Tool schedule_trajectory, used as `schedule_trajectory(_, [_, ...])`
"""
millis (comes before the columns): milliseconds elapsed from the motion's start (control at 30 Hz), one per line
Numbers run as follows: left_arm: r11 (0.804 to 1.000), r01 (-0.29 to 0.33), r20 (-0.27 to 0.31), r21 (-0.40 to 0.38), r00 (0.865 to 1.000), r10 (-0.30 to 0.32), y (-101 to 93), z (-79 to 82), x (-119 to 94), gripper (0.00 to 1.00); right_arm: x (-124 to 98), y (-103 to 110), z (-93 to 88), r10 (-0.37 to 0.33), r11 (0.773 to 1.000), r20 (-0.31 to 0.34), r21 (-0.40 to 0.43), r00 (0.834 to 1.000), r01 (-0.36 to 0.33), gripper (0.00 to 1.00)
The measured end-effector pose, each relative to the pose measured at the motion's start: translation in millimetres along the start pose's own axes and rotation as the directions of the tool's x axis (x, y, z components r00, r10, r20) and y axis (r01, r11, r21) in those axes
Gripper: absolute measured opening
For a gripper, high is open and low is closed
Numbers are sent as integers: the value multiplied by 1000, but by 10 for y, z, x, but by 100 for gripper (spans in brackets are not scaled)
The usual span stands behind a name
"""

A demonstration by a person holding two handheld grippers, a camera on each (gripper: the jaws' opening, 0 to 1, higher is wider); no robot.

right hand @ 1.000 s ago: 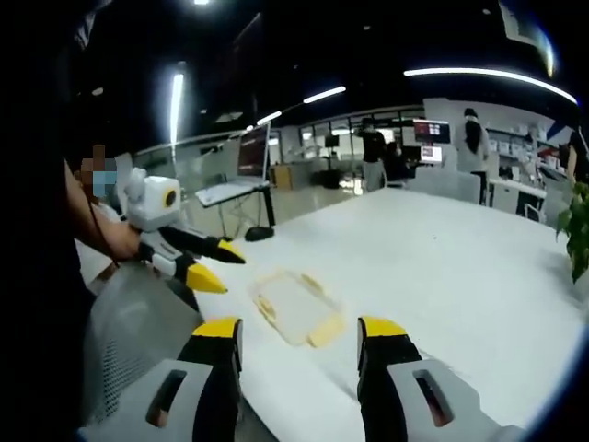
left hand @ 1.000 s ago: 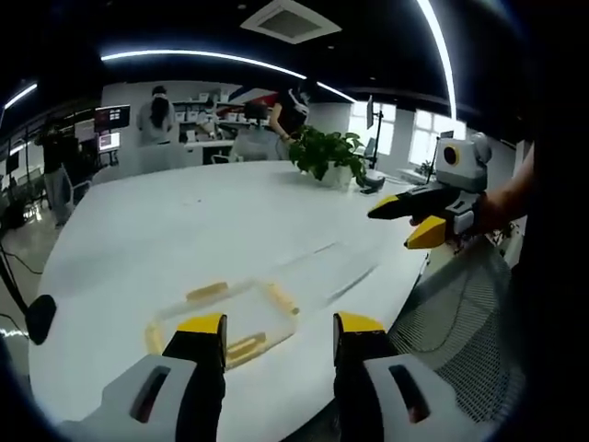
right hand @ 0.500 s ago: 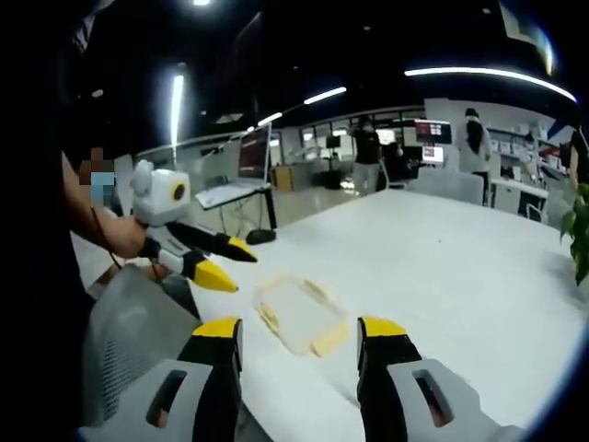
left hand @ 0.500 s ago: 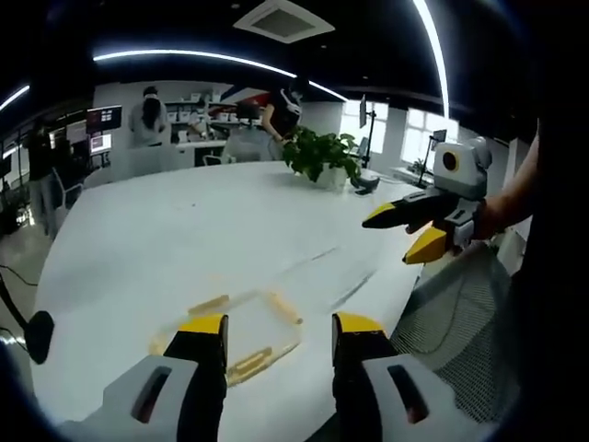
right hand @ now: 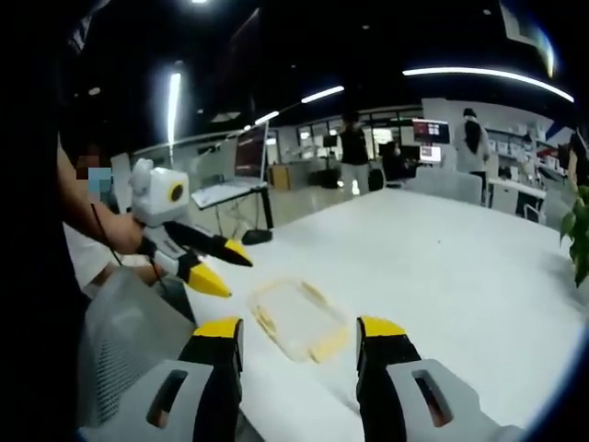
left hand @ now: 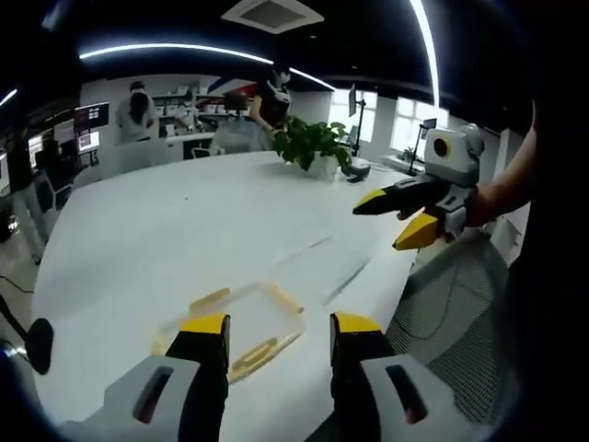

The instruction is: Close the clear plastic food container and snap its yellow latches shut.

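Observation:
A clear plastic food container (left hand: 241, 321) (right hand: 296, 318) with yellow latches lies flat on the white table (left hand: 184, 230) (right hand: 442, 276) near its front edge. My left gripper (left hand: 279, 333) hovers open above and in front of it with nothing between its jaws; in the right gripper view it (right hand: 221, 267) comes in from the left, held by a hand, open, just left of the container. My right gripper (right hand: 299, 335) is open and apart from the container; in the left gripper view it (left hand: 391, 221) hangs open at the right, above the table edge.
A grey mesh chair (left hand: 451, 313) (right hand: 129, 350) stands at the table's near edge. A potted green plant (left hand: 308, 145) sits at the far side of the table. Several people and desks with monitors (right hand: 253, 152) are in the background.
Both views shifted slightly with the hands. The left gripper has drifted a little toward the container in the right gripper view. Both stay open and the container has not moved.

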State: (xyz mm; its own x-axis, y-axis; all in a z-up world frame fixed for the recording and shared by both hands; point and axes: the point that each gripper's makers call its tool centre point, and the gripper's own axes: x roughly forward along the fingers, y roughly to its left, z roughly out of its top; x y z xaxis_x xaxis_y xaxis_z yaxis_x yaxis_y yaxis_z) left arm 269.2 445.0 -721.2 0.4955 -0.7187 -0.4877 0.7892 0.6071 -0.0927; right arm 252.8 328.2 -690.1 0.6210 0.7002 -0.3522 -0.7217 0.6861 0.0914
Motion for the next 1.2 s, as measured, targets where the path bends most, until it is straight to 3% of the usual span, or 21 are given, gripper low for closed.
schedule_trajectory(633, [999, 35, -27, 20, 999, -34, 86, -41, -3, 42, 146, 2, 2, 6, 1000, -18, -3, 1000, -7, 48])
schedule_trajectory(1200, [998, 52, -76, 33, 996, -50, 294, -175, -33, 42, 307, -45, -69, 22, 999, -61, -23, 998, -23, 51])
